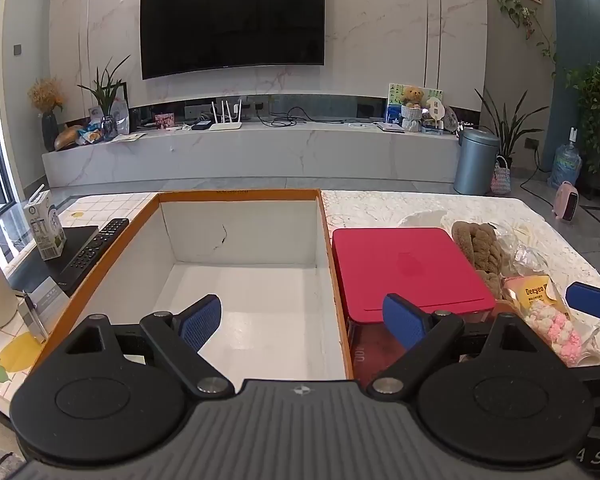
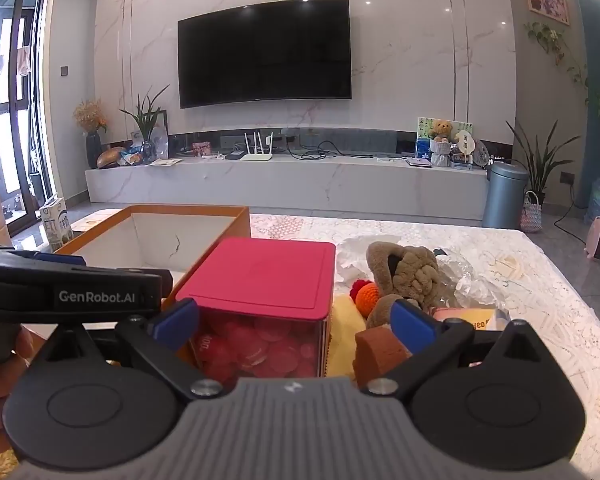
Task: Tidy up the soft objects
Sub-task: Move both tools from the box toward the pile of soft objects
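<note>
Left gripper (image 1: pixel 302 322): jaws spread, empty, over orange-rimmed box (image 1: pixel 236 194). Right gripper (image 2: pixel 296 324): jaws spread, empty; brown plush toy (image 2: pixel 410 270) just ahead, right of red-lidded container (image 2: pixel 260 276)

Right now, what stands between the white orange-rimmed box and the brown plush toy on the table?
The red-lidded clear container, holding red discs, stands between the white orange-rimmed box and the brown plush toy; both wrist views show it.
</note>
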{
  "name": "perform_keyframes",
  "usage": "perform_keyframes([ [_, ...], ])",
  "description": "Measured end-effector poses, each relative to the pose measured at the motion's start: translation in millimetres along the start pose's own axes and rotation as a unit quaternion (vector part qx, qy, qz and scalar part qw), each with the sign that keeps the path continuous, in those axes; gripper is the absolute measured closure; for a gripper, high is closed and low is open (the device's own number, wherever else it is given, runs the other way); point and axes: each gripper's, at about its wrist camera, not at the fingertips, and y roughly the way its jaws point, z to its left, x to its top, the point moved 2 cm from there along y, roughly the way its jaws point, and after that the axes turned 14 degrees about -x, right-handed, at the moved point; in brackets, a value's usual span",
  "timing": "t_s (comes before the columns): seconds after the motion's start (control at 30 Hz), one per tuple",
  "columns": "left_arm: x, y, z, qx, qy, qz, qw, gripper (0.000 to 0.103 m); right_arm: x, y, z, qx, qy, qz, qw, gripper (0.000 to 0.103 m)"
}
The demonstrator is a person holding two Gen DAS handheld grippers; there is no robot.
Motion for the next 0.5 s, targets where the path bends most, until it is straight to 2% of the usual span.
perform_keyframes([
  [0.5, 5.3, -1.4, -4.7, 0.003, 0.007, -0.002, 1.0000, 0.000, -0.9, -3.1, -3.8, 0.001, 0.001, -0.003, 1.000, 0.003],
])
